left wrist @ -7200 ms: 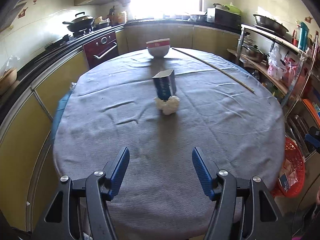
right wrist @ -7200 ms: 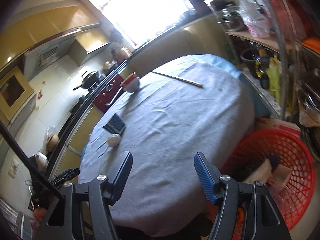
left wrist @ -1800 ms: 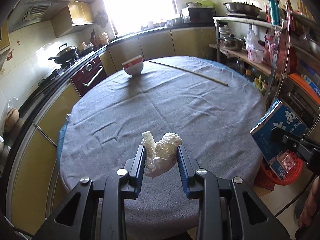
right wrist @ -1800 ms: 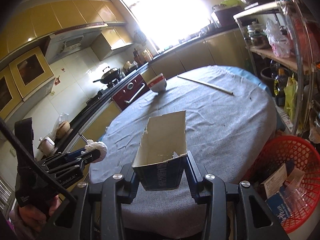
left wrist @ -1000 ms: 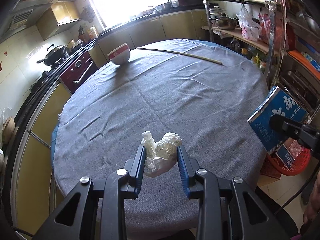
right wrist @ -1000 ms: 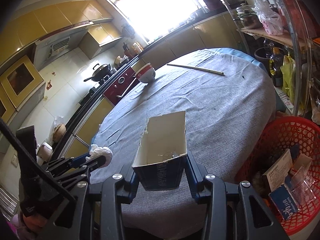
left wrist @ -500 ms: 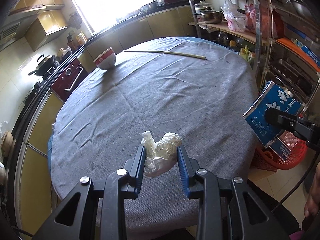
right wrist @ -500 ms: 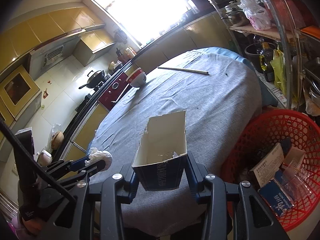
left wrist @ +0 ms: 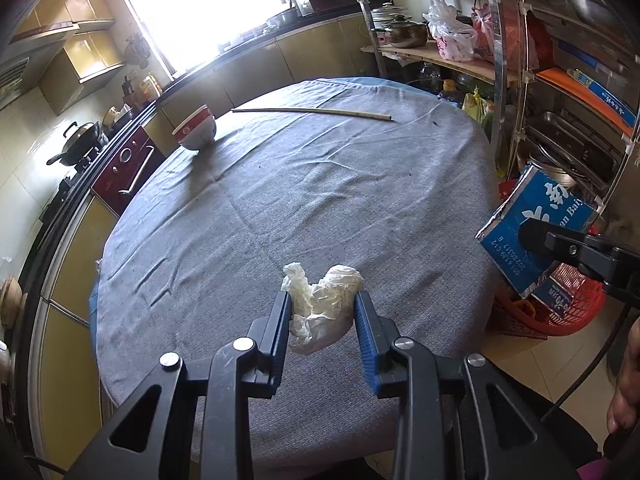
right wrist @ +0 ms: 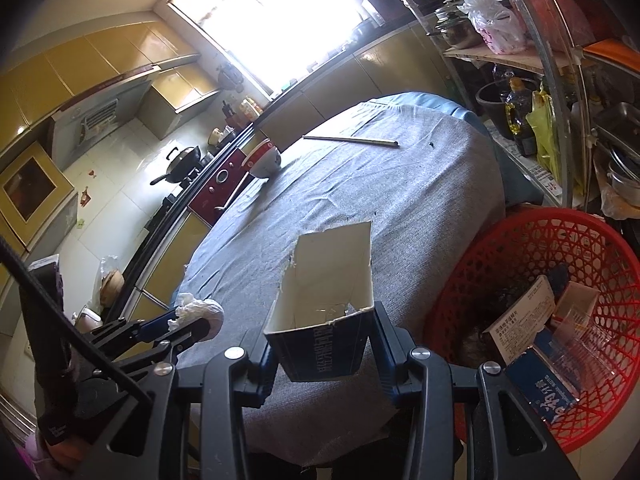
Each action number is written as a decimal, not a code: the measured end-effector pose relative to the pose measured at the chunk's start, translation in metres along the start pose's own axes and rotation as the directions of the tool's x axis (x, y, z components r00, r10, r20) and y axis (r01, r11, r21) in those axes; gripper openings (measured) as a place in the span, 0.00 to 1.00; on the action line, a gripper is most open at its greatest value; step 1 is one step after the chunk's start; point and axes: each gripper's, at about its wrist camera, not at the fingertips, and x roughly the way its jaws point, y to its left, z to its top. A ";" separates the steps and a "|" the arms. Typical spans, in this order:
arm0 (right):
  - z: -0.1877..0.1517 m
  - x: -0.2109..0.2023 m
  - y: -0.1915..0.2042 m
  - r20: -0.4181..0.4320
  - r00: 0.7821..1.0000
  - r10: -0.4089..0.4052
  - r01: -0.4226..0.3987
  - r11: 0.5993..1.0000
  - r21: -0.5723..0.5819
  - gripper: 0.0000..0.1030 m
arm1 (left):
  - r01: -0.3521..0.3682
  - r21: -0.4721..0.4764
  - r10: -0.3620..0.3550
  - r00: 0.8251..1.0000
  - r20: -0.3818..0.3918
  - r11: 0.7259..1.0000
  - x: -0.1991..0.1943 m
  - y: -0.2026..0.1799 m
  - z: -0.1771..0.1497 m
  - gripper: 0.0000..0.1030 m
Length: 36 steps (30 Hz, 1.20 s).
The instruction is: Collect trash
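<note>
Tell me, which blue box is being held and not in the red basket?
The torn-open blue carton, clamped in the right gripper; the other blue box lies inside the red basket.

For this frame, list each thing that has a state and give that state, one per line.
left gripper: shut on the crumpled tissue
crumpled tissue: held above the table
right gripper: shut on the torn blue carton
torn blue carton: held, open end up
red basket: beside the table, holding trash
bowl: upright on the table
stick: lying flat on the table
</note>
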 end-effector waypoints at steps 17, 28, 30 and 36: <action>0.001 -0.018 -0.003 0.018 0.999 -0.045 0.045 0.999 0.001 0.43 | 0.045 0.025 -0.046 0.998 0.035 0.999 -0.001 -0.011 0.010 0.33; 0.002 -0.029 -0.007 0.031 0.997 -0.070 0.069 0.998 0.005 0.43 | 0.055 0.039 -0.056 0.997 0.047 0.998 -0.006 -0.016 0.013 0.33; 0.001 -0.031 -0.009 0.029 0.997 -0.072 0.072 0.997 0.010 0.43 | 0.054 0.043 -0.056 0.997 0.048 0.998 -0.006 -0.016 0.013 0.33; -0.002 -0.034 -0.017 0.027 0.997 -0.078 0.077 0.997 0.028 0.43 | 0.054 0.055 -0.057 0.997 0.051 0.997 -0.007 -0.021 0.015 0.33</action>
